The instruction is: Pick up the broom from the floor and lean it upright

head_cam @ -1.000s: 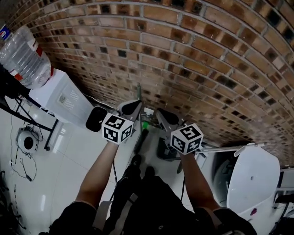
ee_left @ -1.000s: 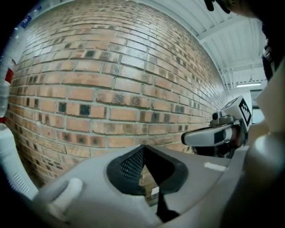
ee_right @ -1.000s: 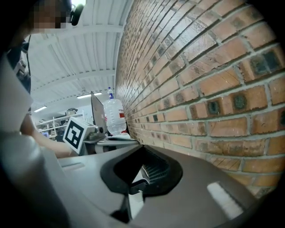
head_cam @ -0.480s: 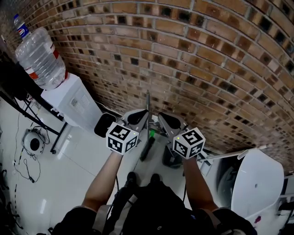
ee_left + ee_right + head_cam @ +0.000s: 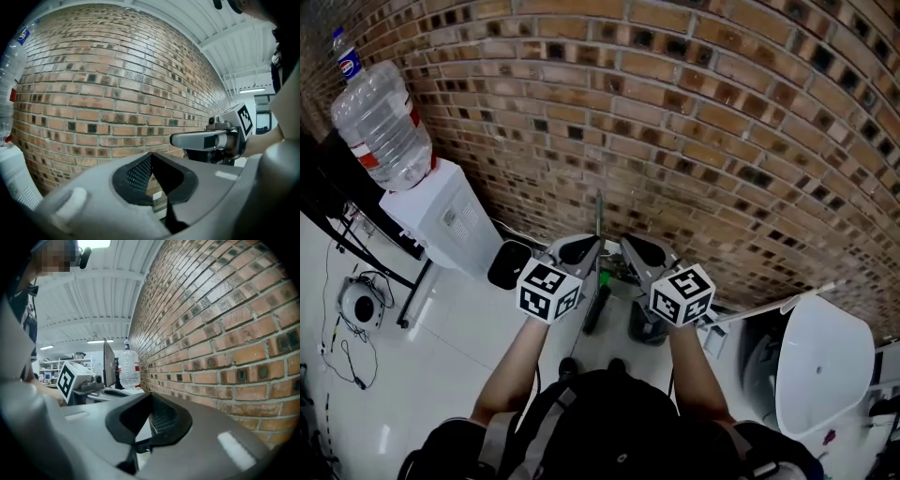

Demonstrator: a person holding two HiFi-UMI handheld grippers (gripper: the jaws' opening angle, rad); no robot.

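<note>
- From the head: finds the broom (image 5: 599,217) upright close by the brick wall (image 5: 694,112), thin handle showing between the tips of the left tongs (image 5: 591,244) and the right tongs (image 5: 626,244); puts a water dispenser (image 5: 441,220) at far left.
- Along the left tongs (image 5: 151,158): shows pads closed tight on each other, nothing clamped, brick ahead, right tongs (image 5: 206,139) just to the right.
- Along the right tongs (image 5: 151,398): shows pads likewise pressed together, empty, brick wall (image 5: 225,333) on the right.
</note>
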